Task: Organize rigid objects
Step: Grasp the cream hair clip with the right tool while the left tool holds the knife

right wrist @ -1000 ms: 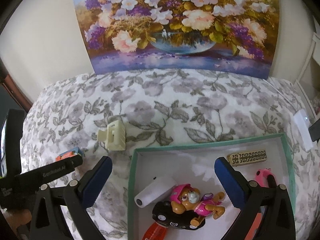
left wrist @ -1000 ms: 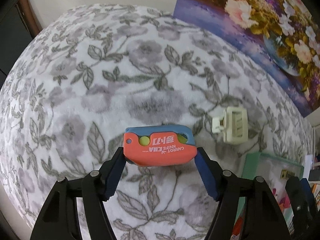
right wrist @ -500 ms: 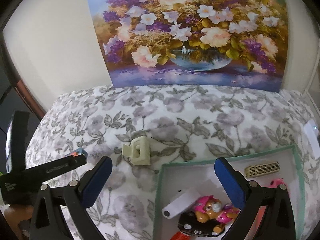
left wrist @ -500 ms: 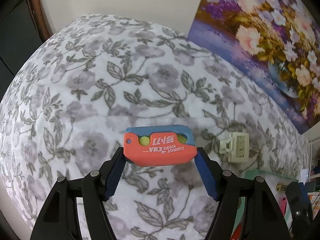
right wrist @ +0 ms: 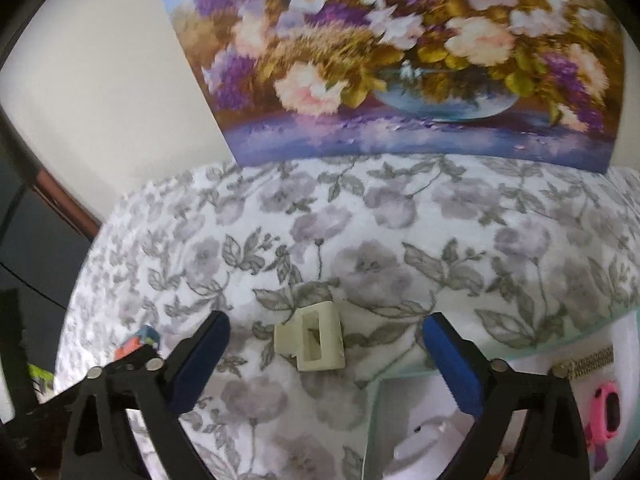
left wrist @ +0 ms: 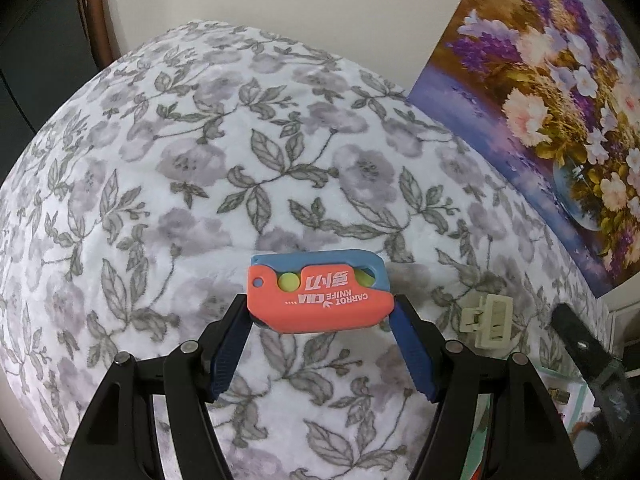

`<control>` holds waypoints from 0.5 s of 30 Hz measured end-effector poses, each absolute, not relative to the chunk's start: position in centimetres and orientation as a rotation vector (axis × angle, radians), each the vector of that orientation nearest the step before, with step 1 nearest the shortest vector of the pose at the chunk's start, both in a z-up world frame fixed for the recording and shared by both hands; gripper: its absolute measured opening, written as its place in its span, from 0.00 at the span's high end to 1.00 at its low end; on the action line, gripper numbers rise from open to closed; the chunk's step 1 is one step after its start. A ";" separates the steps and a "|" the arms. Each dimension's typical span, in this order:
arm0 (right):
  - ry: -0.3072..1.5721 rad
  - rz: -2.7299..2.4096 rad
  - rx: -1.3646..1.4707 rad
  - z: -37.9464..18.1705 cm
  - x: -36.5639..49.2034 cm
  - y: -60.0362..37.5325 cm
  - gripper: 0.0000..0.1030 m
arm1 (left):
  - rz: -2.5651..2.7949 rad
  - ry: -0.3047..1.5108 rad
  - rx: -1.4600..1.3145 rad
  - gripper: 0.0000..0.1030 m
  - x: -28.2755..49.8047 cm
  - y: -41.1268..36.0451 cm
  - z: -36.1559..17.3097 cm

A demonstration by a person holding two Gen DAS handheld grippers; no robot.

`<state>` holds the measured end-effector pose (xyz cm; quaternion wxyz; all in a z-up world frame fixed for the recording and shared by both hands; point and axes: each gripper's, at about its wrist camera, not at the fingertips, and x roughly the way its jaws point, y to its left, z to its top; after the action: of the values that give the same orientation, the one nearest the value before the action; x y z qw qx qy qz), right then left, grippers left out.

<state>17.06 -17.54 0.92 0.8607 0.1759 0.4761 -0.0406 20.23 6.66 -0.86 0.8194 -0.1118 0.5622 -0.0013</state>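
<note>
Left wrist view, one orange-and-blue carrot knife toy point(left wrist: 320, 296) clamped between the left tool point(left wrist: 322, 312) fingers above the floral bedspread point(left wrist: 200, 184), one cream hair claw clip point(right wrist: 310, 336) lying between the spread fingers of the right tool point(right wrist: 324, 344), one green-rimmed box point(right wrist: 400, 376) nearby.

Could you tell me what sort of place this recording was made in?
Probably a home bedroom: a soft flower-print bedspread covers the surface, a floral painting leans against the wall, and a green-rimmed box of household oddments sits on it.
</note>
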 end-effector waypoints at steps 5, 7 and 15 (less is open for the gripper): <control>1.068 -0.058 0.338 -1.3 18.8 -16.1 0.18 | -0.001 1.207 -0.247 0.30 20.5 7.0 -1.4; 1.082 -0.048 0.330 -1.8 19.2 -15.6 0.21 | 0.000 1.212 -0.250 0.30 20.5 7.1 -1.6; 1.143 -0.052 0.231 -3.6 20.2 -13.1 0.38 | 0.001 1.219 -0.261 0.30 20.7 7.4 -1.9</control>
<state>20.21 -13.11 -3.61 0.8346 0.1090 0.5394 -0.0246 20.67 7.38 -1.93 0.8119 -0.1221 0.5709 0.0006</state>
